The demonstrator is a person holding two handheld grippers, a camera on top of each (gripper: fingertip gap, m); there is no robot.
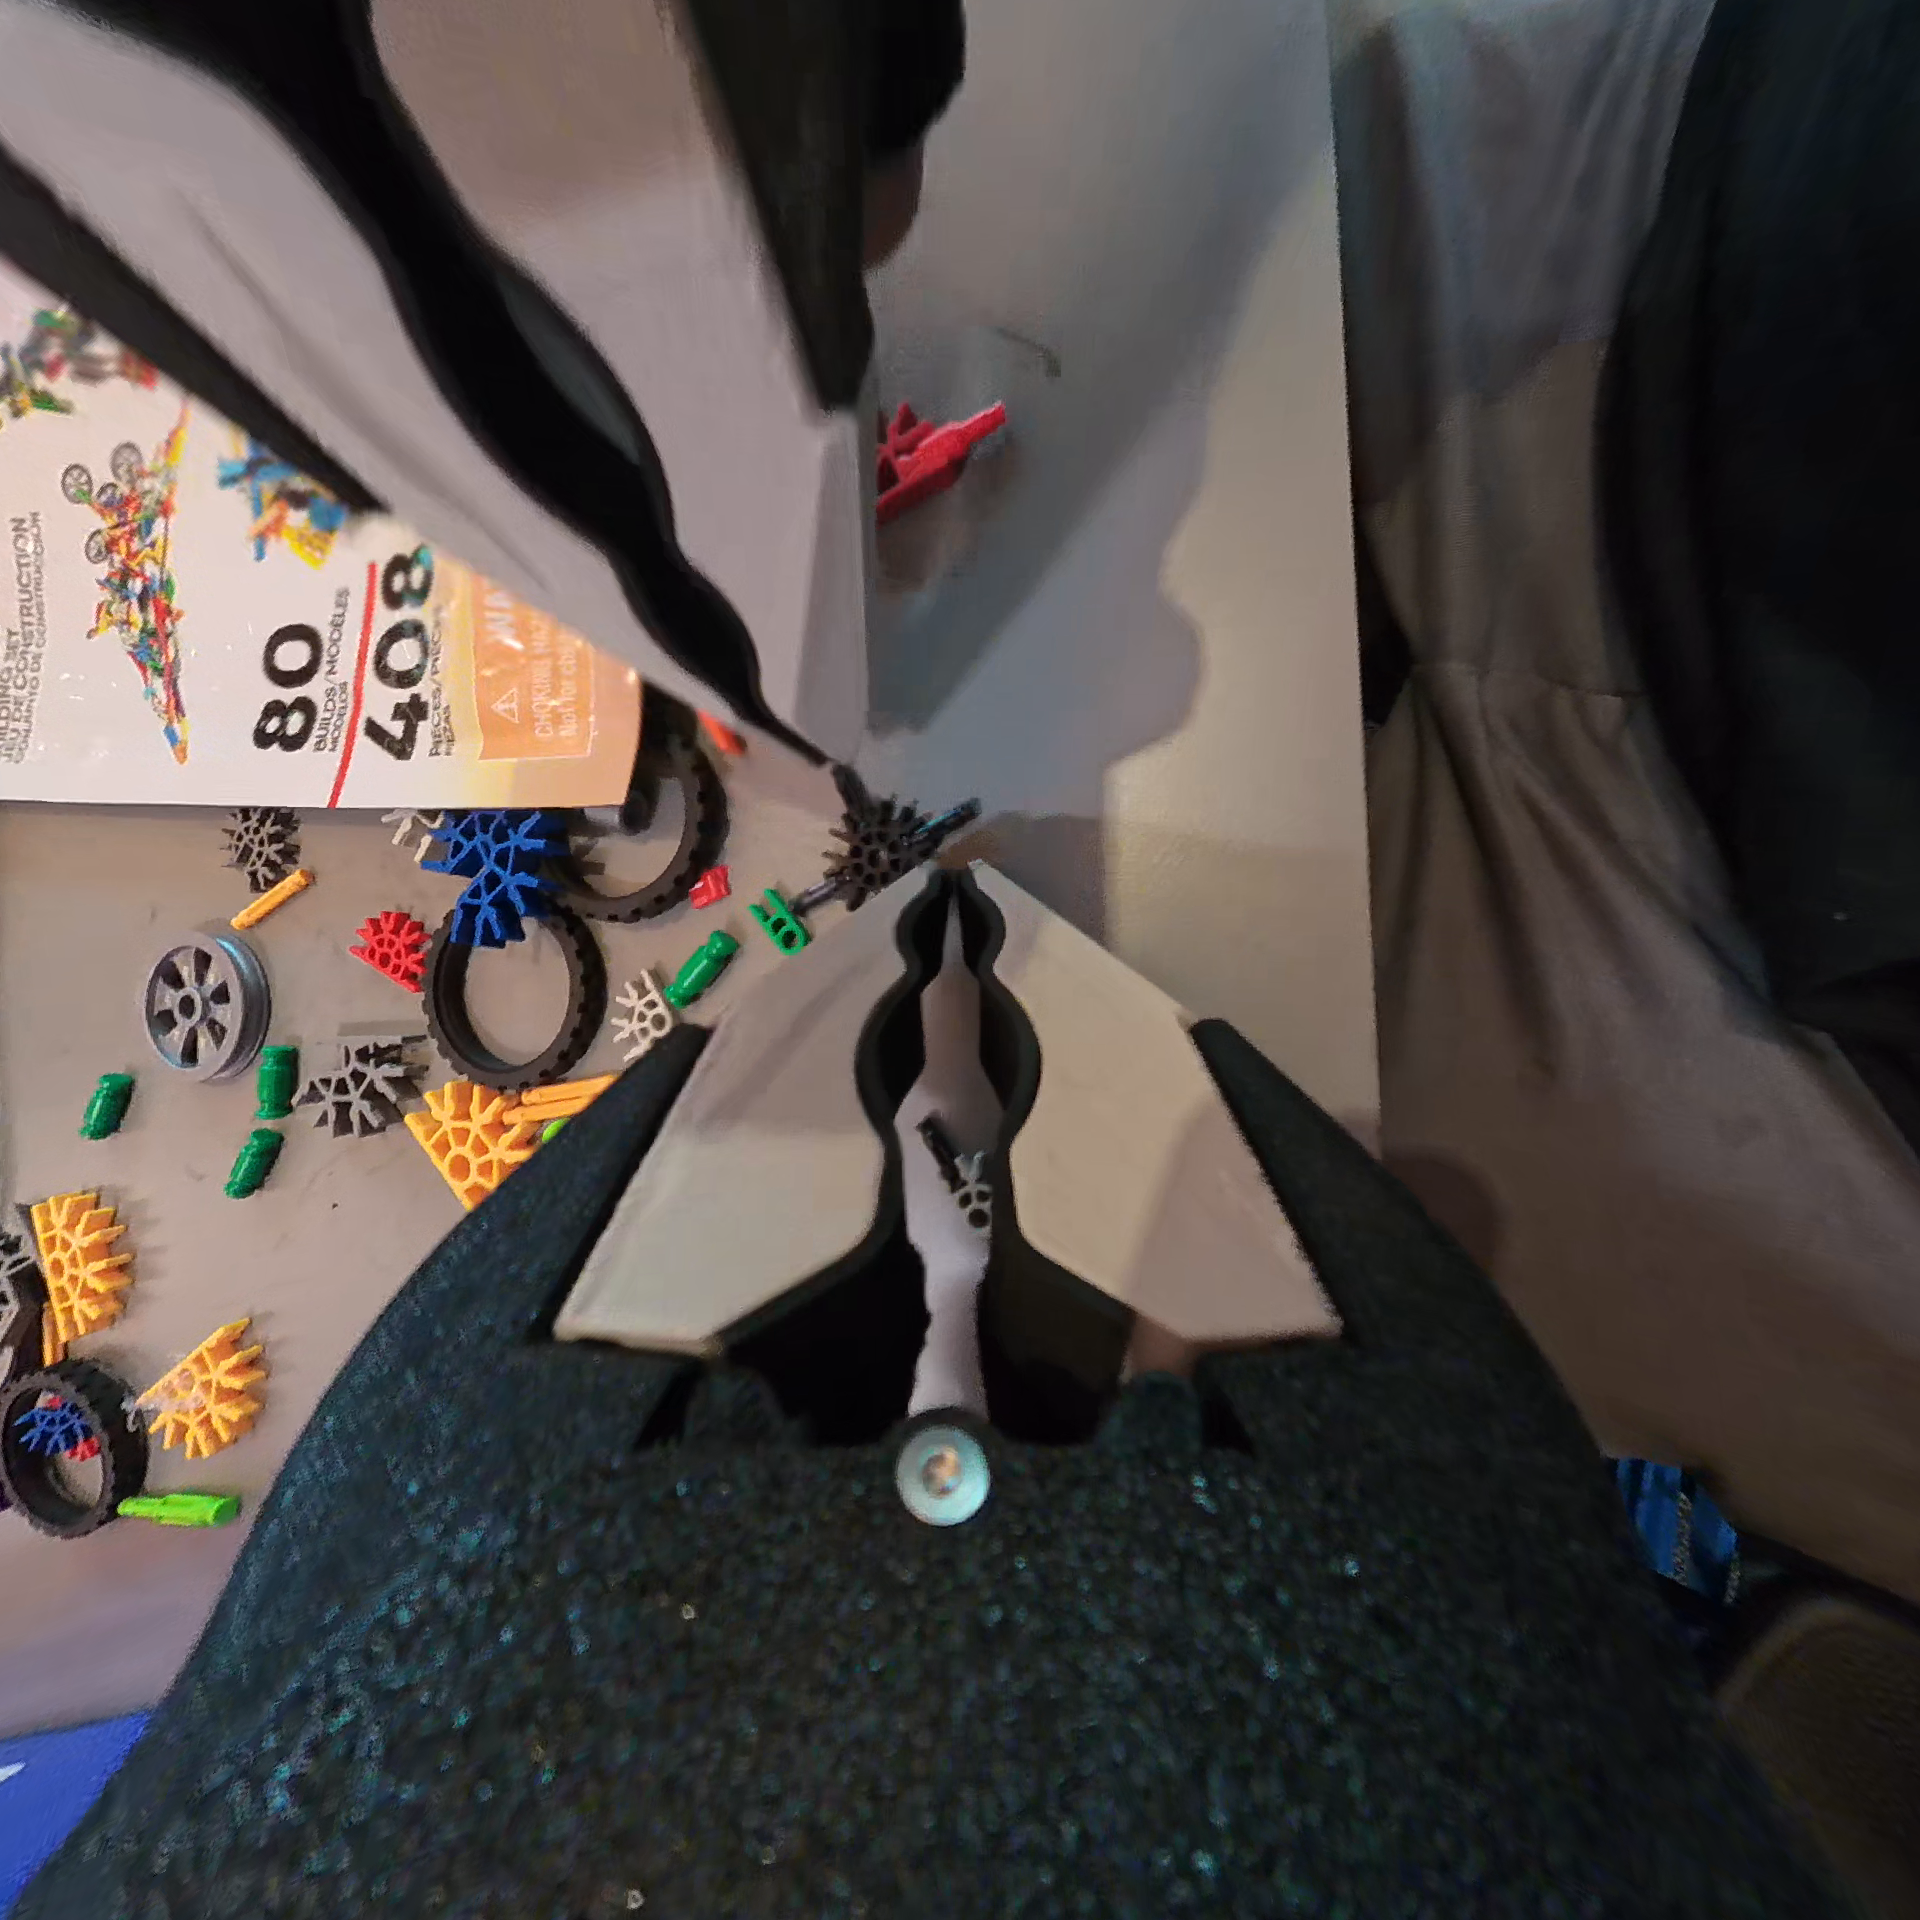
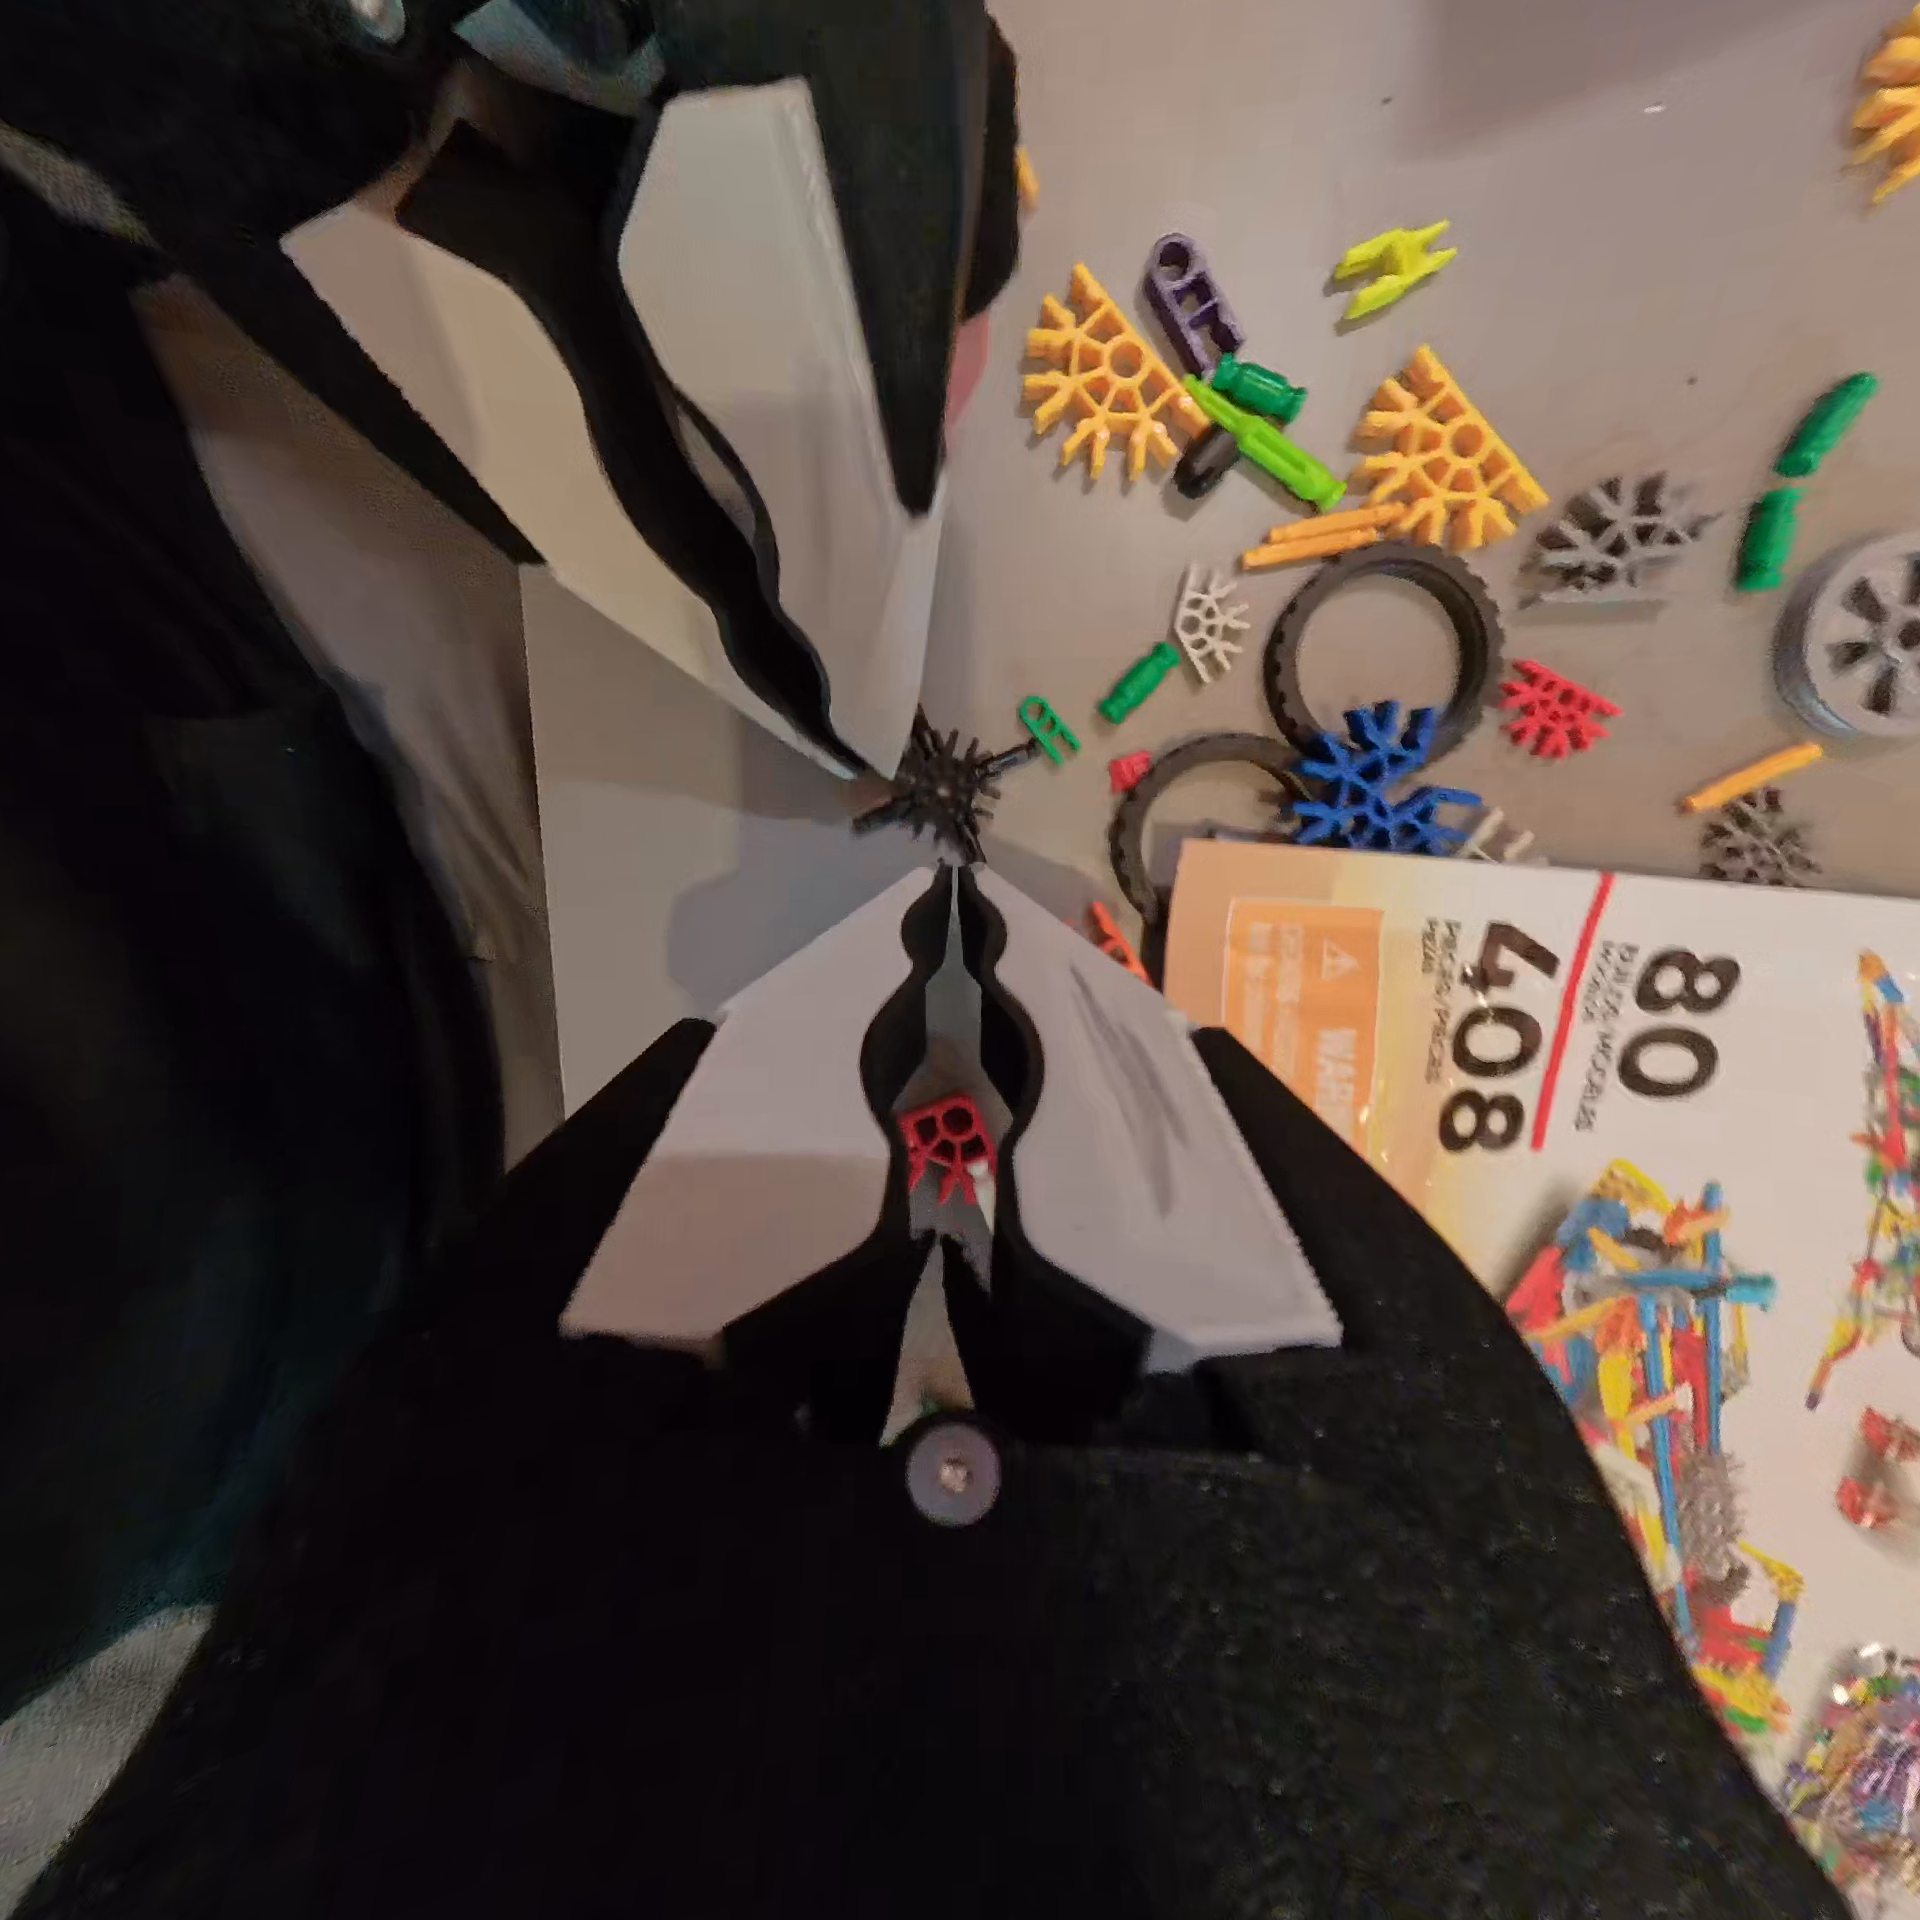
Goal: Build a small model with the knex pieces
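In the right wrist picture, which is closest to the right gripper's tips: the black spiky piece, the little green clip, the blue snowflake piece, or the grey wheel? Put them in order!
From the right gripper:
1. Black spiky piece, at the tips.
2. Green clip, just right.
3. Blue snowflake piece, farther right.
4. Grey wheel, far right edge.

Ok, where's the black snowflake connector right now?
The black snowflake connector sits mid-frame in both wrist views, held up between the tips of the left gripper and right gripper, with a small green clip just beyond it on the grey table.
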